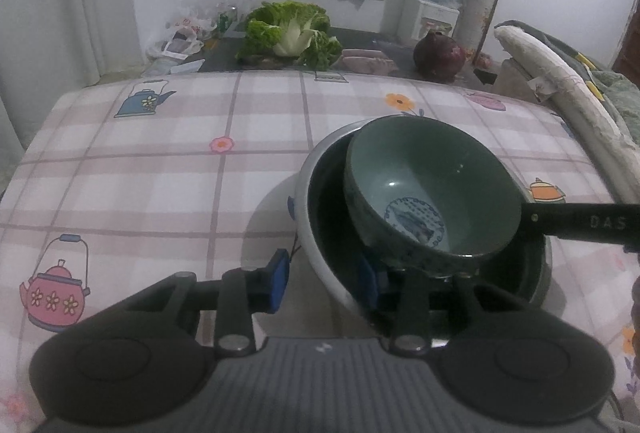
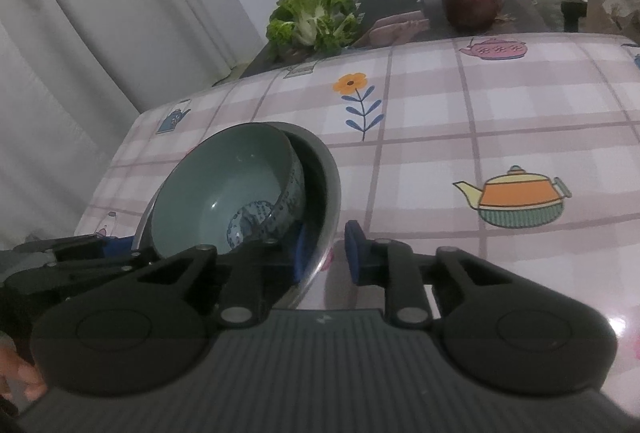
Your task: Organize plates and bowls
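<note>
The green bowl [image 1: 432,189], glazed and round with a blue printed medallion at its bottom, sits tilted inside a larger metal bowl [image 1: 320,233] at right of centre in the left wrist view, on a worktop [image 1: 160,169] covered in glossy checked oilcloth with teapot prints. The left claw [image 1: 324,281] straddles the metal bowl's near rim with its blue pads, a gap still showing at the outer pad. The right claw [image 2: 326,253] brackets the opposite rim likewise, narrowly parted.

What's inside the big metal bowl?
A green bowl sits tilted inside the metal bowl, with a fish picture in its bottom. The metal bowl's own bottom is mostly covered, so anything under there is hidden.
</note>
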`<state>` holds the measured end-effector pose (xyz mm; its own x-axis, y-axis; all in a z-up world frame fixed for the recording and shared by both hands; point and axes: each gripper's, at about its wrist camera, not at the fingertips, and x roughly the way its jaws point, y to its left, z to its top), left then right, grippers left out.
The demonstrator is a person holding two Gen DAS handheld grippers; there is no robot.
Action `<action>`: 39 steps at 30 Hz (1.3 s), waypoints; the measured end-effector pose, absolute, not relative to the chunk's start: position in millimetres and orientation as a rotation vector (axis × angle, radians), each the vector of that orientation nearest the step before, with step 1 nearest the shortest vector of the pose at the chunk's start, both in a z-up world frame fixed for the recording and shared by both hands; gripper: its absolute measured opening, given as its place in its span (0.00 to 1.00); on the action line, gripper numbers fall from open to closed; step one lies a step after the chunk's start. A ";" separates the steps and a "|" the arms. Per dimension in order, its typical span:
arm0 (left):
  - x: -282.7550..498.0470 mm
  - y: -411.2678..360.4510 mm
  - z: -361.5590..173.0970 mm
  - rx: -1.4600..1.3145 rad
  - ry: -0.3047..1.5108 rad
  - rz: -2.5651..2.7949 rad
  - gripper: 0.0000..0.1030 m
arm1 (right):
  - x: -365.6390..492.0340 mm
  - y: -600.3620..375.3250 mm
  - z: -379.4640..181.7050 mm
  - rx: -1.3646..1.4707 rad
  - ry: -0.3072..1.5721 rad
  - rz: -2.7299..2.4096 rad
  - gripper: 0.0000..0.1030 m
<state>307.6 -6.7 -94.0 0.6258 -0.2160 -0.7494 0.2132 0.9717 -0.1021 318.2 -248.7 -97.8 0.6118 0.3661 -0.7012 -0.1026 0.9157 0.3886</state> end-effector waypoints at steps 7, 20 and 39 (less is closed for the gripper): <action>314.2 -8.2 -100.9 -0.012 0.861 -0.225 0.32 | 327.5 -249.5 -107.5 0.365 0.875 0.288 0.16; 315.9 -10.0 -100.5 -0.045 0.864 -0.218 0.19 | 329.1 -243.6 -112.7 0.381 0.871 0.293 0.10; 307.8 -11.0 -90.6 -0.057 0.857 -0.214 0.18 | 319.0 -245.3 -102.5 0.377 0.843 0.285 0.11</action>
